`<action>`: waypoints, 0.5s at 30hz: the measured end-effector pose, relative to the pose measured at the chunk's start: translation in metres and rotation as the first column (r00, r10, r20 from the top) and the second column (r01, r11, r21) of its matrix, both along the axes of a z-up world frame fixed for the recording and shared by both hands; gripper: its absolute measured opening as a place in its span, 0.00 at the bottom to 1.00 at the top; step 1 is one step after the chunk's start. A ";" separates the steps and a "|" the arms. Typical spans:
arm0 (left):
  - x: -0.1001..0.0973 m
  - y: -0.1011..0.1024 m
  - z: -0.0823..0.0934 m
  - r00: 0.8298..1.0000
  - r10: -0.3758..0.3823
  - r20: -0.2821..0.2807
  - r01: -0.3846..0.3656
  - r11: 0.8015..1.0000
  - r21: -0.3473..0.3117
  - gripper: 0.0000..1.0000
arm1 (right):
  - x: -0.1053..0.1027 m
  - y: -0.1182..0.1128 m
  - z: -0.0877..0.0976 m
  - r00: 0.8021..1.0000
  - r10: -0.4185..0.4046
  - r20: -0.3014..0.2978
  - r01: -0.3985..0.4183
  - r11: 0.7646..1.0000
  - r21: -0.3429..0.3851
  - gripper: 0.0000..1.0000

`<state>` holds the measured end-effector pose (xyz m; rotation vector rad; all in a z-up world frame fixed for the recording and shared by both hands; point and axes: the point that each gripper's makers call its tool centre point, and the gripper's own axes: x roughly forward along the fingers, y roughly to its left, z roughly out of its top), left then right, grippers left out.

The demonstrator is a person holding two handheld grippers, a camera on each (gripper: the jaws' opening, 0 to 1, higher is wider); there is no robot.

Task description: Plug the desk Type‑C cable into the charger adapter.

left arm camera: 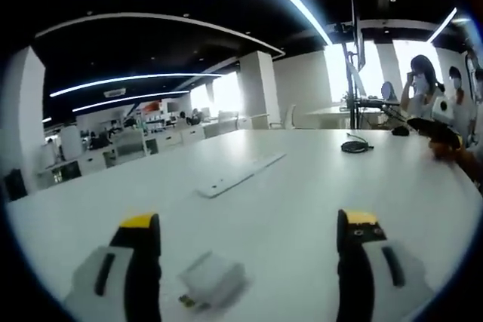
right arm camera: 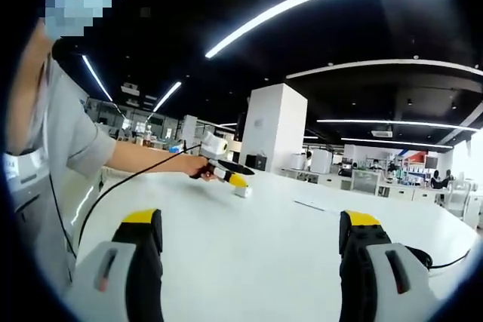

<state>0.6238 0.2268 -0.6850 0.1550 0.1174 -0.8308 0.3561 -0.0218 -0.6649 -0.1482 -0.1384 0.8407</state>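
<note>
A white charger adapter lies on the white table, low between the jaws of my left gripper, which is open and holds nothing. A black coiled cable rests far across the table to the right. In the right gripper view, my right gripper is open and empty above the table. Part of the black cable shows behind its right jaw. Farther off, a person's hand holds the left gripper, its yellow tip just beside the adapter.
A flat white strip lies mid-table, also seen as the strip. The person in a grey shirt stands at the table's left. A monitor stand and other people are at the far right. A white pillar rises behind.
</note>
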 end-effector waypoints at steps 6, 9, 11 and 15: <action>0.006 0.003 -0.014 1.000 0.005 -0.027 -0.005 1.000 0.019 0.99 | 0.000 0.000 -0.001 1.000 -0.002 -0.003 0.002 1.000 -0.006 1.00; 0.008 0.003 -0.019 0.999 0.011 -0.036 -0.010 1.000 0.026 0.98 | 0.001 0.000 -0.001 1.000 -0.003 -0.005 0.003 1.000 -0.004 1.00; 0.008 0.003 -0.022 0.999 0.012 -0.043 -0.011 1.000 0.029 0.98 | 0.001 0.000 -0.001 1.000 -0.004 -0.003 0.004 1.000 -0.004 1.00; 0.012 0.008 -0.031 0.998 0.027 -0.059 -0.024 0.998 0.051 0.96 | 0.001 0.000 -0.001 1.000 -0.002 -0.005 0.002 1.000 -0.005 1.00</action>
